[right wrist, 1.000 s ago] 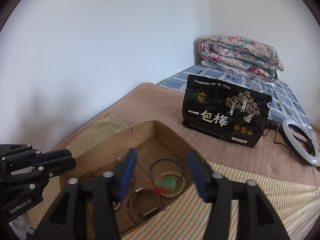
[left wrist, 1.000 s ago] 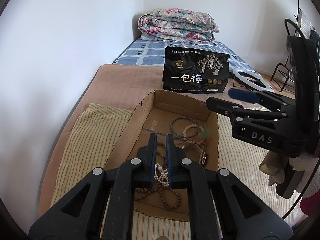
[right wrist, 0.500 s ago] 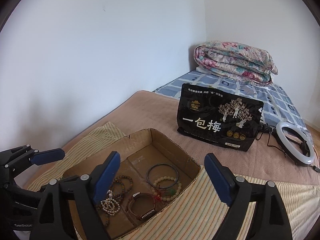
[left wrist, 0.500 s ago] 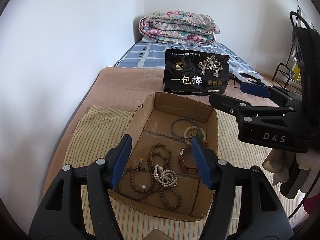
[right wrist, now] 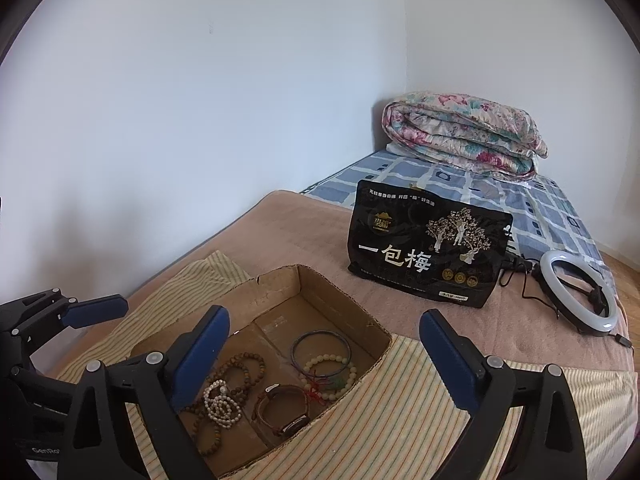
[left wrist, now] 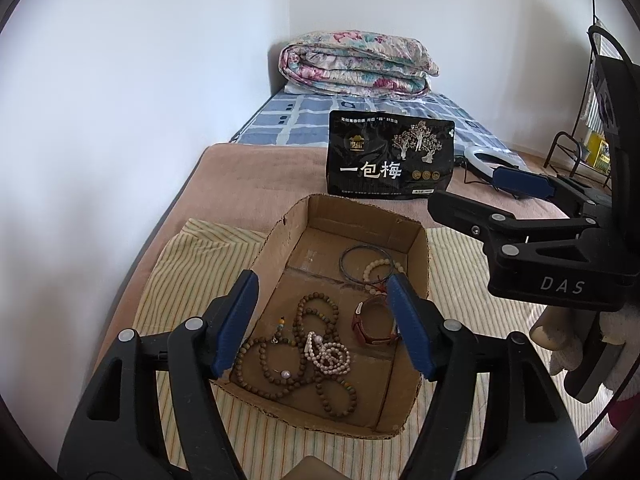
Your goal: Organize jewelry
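The left gripper has let go: a second ago its jaws were pinched on the white bead string, and now they are opening with nothing between them. That string lies loose on the brown bead necklace at the box's 6 o'clock end. The right gripper is spreading wider too, empty, lifted slightly above the cardboard box. Toward 12 o'clock in the box sit a dark bangle and pale bracelet, with a red-strapped watch at 3. No jewelry shows outside the box, so the collecting looks close to finished.
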Available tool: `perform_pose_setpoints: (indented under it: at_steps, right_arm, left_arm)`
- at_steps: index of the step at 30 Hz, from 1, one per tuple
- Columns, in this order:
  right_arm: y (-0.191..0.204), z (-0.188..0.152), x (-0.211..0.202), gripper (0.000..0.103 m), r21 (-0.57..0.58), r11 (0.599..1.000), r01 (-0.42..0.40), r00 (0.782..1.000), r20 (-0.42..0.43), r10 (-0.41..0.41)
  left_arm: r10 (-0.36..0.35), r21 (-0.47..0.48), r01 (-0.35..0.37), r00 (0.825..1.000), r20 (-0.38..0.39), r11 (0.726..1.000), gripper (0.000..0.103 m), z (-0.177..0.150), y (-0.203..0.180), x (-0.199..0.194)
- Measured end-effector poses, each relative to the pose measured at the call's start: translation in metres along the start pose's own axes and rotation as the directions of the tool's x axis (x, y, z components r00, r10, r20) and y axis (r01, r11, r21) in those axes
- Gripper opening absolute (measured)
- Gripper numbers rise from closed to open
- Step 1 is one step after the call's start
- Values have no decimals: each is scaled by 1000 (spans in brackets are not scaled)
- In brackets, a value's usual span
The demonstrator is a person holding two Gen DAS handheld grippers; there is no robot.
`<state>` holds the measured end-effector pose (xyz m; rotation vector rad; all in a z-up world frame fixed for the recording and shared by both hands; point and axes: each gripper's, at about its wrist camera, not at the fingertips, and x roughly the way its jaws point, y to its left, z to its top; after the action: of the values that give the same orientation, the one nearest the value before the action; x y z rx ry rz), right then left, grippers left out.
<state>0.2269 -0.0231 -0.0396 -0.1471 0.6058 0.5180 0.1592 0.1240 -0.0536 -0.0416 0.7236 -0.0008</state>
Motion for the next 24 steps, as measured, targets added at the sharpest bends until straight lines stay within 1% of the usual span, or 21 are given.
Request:
perform_pose_setpoints:
  at_steps: [9,13,21,23,24]
  right_arm:
    - [-2,1,-27,97,-2,1000,21,1000,23,-21]
    - [-3,1,-46,98,-5,1000,30,999,42,-30]
    - [-8,-5,-85,100,-3,999,47,996,74,-46]
    - [-9,-8,-96,101,-11,998,62,994,86,-61]
    - [-9,-10,-100,102,-13,998,67,994,90,-65]
  left_arm:
    - [3,-1,-3,999,37,1000,69,2,-3,-21]
    - [5,-6,-4,999,50,1000,69,2,-6,-33]
    - [22,0,-22,994,107,1000,70,2,-14,-66]
    - [20,0,-20,993,114,1000,74,0,-17,-74]
    - [19,-2,-19,993,118,1000,80,0,-18,-77]
